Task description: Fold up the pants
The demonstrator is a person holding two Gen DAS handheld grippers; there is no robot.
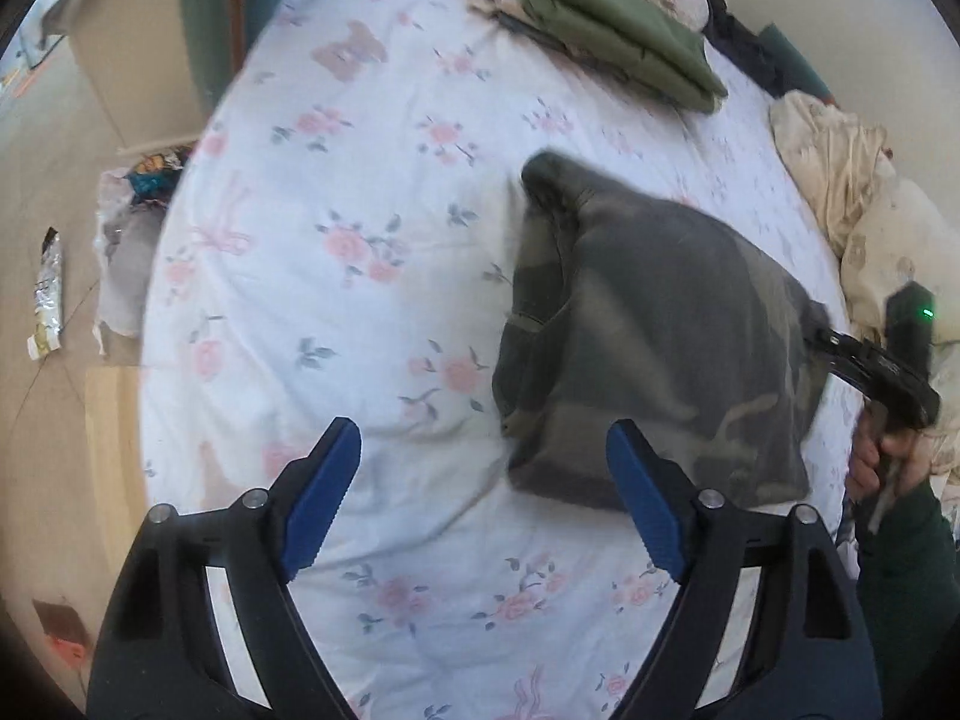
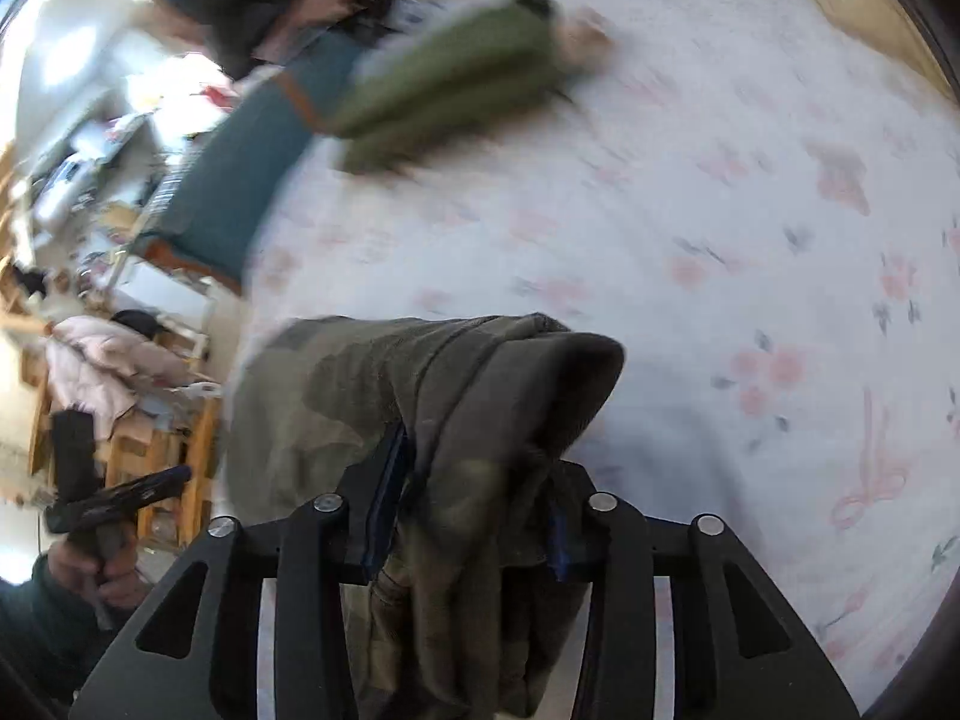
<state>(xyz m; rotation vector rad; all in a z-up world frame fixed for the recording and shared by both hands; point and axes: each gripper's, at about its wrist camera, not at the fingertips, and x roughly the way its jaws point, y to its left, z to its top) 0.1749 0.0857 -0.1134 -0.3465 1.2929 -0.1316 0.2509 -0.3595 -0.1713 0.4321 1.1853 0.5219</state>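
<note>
We see camouflage pants bunched on the flowered sheet, right gripper clamped on their right edge; left gripper gapes empty, near.

Your camouflage pants are sitting folded into a thick, dark green-and-grey bundle, hanging lifted over the floral bed sheet. Your right gripper is pinching one bunched edge, with layers draping over its fingers.
</note>
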